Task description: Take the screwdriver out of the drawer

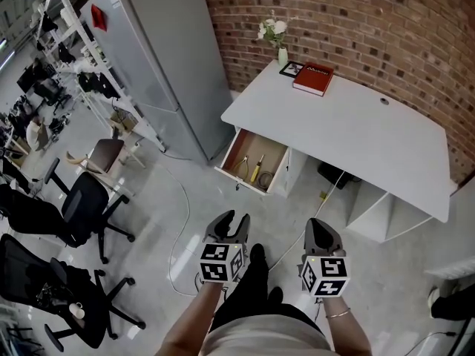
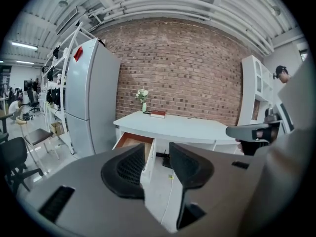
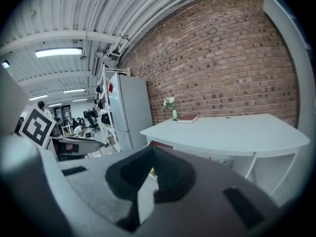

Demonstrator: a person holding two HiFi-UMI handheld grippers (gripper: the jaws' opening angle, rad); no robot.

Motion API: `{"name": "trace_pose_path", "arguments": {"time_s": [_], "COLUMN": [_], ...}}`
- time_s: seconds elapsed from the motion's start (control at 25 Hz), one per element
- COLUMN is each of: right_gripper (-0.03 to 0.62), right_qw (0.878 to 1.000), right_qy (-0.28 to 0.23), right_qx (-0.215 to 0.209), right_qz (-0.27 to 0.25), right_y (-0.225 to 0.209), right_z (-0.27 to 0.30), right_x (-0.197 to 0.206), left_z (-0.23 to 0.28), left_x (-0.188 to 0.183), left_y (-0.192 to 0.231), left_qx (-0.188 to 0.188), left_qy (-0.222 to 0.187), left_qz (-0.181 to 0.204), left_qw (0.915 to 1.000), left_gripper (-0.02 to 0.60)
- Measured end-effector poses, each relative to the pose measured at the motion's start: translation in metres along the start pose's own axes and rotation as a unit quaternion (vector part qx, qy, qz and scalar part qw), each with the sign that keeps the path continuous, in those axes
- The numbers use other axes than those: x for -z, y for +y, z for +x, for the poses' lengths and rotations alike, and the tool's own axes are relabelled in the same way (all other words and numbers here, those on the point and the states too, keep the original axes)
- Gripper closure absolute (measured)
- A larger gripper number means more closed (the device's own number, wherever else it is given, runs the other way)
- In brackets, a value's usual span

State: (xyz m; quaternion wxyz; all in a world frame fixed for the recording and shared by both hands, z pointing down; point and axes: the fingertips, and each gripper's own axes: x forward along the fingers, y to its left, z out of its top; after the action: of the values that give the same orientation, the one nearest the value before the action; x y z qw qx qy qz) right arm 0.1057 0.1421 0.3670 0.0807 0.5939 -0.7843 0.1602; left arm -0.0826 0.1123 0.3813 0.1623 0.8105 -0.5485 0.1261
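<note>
The wooden drawer (image 1: 256, 158) stands pulled out of the white desk (image 1: 356, 136) at its left end. Inside lie a screwdriver (image 1: 256, 170) with a yellow handle and, beside it, a dark tool I cannot name. Both grippers hang well short of the drawer, over the grey floor. My left gripper (image 1: 233, 219) is open with nothing between its black pads (image 2: 131, 169). In the left gripper view, the left gripper (image 2: 157, 154) points at the drawer (image 2: 133, 141). My right gripper (image 1: 320, 227) is shut and empty. In its own view the right gripper (image 3: 150, 154) faces the desk (image 3: 232, 130).
A grey fridge (image 1: 171, 58) stands left of the desk against the brick wall. On the desk sit a red book (image 1: 313, 78) and a vase of flowers (image 1: 276, 39). Black office chairs (image 1: 70, 206) stand at the left. A white cable (image 1: 178, 236) trails over the floor.
</note>
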Motion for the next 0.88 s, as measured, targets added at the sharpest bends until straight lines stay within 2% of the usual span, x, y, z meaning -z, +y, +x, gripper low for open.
{"name": "trace_pose_path", "arguments": {"time_s": [0.28,0.6,0.88], "right_gripper": [0.592,0.592,0.592], "right_qw": [1.0,1.0,0.999], "right_qy": [0.011,0.015,0.023], "right_qx": [0.004,0.011,0.036], "right_qz": [0.0,0.005,0.007], "right_y": [-0.003,0.003,0.004], "right_z": [0.041,0.118,0.169], "right_x": [-0.006,-0.025,-0.043], "left_z": [0.042,0.103,0.15], "left_x": [-0.006,-0.023,-0.034], "left_y": [0.022,0.062,0.096], "left_qx": [0.003,0.017,0.037], "left_qy": [0.013,0.022,0.036], "left_qz": [-0.002,-0.002,0.004], "left_qw": [0.9999,0.9996,0.9987], "left_gripper": [0.43,0.428,0.43]}}
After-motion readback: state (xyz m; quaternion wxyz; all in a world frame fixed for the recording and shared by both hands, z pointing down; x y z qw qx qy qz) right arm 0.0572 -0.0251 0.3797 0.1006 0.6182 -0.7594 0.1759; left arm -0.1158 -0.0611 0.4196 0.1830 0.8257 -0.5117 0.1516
